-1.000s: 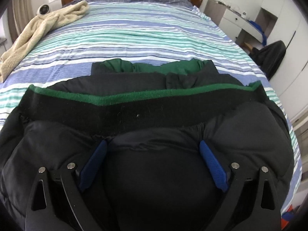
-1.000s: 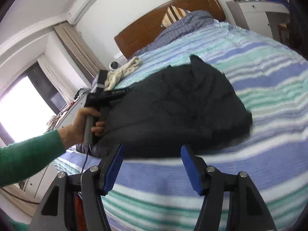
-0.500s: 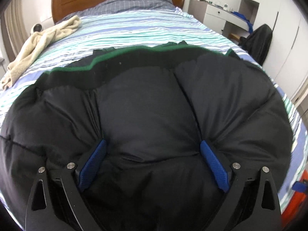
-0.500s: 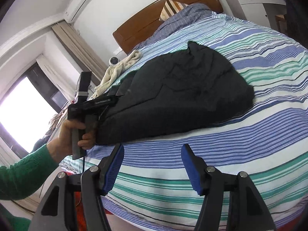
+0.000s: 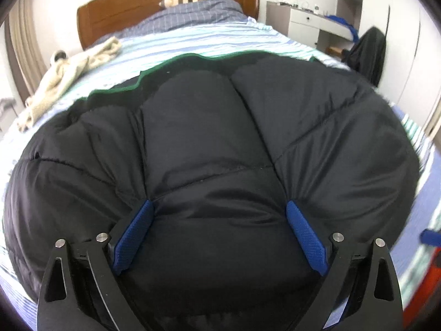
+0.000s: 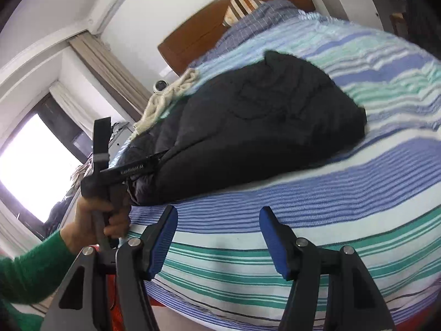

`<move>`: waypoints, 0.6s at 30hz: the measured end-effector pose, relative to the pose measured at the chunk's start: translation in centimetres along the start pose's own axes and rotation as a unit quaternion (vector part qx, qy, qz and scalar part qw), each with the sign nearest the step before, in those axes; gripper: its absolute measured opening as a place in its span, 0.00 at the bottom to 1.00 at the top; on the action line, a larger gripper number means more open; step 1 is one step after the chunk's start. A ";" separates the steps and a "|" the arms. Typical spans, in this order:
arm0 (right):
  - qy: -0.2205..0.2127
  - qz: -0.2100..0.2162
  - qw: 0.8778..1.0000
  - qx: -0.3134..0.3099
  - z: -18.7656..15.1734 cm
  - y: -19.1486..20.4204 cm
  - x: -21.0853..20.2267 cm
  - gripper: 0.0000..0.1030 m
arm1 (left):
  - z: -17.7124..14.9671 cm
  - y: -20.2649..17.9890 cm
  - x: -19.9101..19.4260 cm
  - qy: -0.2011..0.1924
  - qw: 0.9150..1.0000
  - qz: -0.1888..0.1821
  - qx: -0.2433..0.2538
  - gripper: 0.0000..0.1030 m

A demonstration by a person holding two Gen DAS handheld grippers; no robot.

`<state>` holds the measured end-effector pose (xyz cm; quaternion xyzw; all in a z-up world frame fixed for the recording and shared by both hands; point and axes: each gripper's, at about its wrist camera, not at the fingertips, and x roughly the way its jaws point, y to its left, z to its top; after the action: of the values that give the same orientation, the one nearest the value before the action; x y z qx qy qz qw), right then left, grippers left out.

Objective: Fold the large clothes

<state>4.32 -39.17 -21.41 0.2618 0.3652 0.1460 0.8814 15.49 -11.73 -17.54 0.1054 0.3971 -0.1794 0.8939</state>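
A large black puffer jacket (image 5: 215, 138) with a green-edged lining lies folded on the striped bed and also shows in the right wrist view (image 6: 264, 127). My left gripper (image 5: 219, 220) has its blue fingers spread wide, with a thick bulge of the jacket's near edge pressed between them. In the right wrist view the left gripper (image 6: 129, 169) sits at the jacket's left end, held by a hand in a green sleeve. My right gripper (image 6: 216, 231) is open and empty, above the bare striped sheet near the bed's front edge, apart from the jacket.
A cream towel (image 5: 69, 74) lies at the bed's far left by a small round camera (image 5: 58, 56). A wooden headboard (image 5: 137, 8) and pillows stand at the back. A white desk (image 5: 311, 24) and a dark chair (image 5: 369, 52) stand to the right.
The jacket's near half has been brought over the far half, hiding the green lining band. My left gripper has drawn back toward the bed's near edge. My right gripper has come closer to the bed.
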 end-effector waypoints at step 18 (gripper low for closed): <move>-0.030 -0.052 0.972 0.226 7.8 -10.4 -0.4 0.66 | 3.9 -0.6 -6.6 -0.054 0.994 -0.084 -0.034 0.94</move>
<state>10.36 -50.71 -22.43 0.4390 0.3755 0.0057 0.8163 13.76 -11.99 -10.08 0.0317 0.3616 -0.2455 0.8989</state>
